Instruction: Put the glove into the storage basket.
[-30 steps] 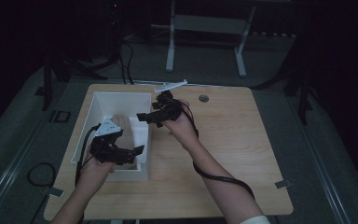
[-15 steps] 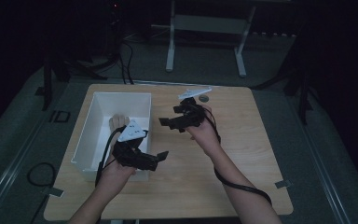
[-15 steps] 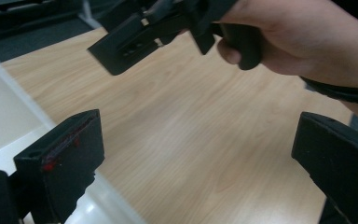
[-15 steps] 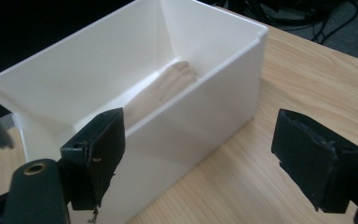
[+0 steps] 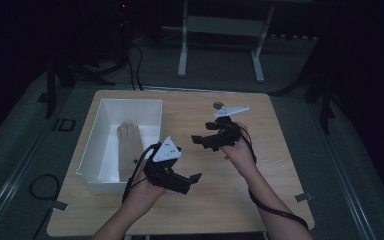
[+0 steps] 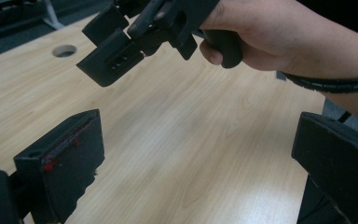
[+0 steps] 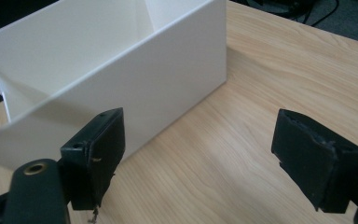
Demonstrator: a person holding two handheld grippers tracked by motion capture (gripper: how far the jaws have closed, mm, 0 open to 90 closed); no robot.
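A white open box (image 5: 150, 107) stands on the left half of the wooden table (image 5: 270, 195), with a small tan object (image 5: 128, 133) lying on its floor. My left gripper (image 5: 192, 181) hovers just right of the box's near corner, jaws open and empty. My right gripper (image 5: 202, 135) is over the table's middle, also open and empty, pointing left toward the box. In the left gripper view my left gripper (image 6: 196, 158) faces the right gripper (image 6: 116, 51), held by a hand. In the right gripper view my right gripper (image 7: 205, 154) looks at the box's side wall (image 7: 135, 88).
A round cable hole (image 5: 218, 105) sits near the table's far edge and is seen again as the same hole (image 6: 65, 50). Cables trail from both grippers. Dark floor, a metal stand (image 5: 220, 45) and more cables lie beyond the table.
My left gripper has come out of the box and moved right over the bare table. My right gripper has drifted right and a little nearer. Both stay open.
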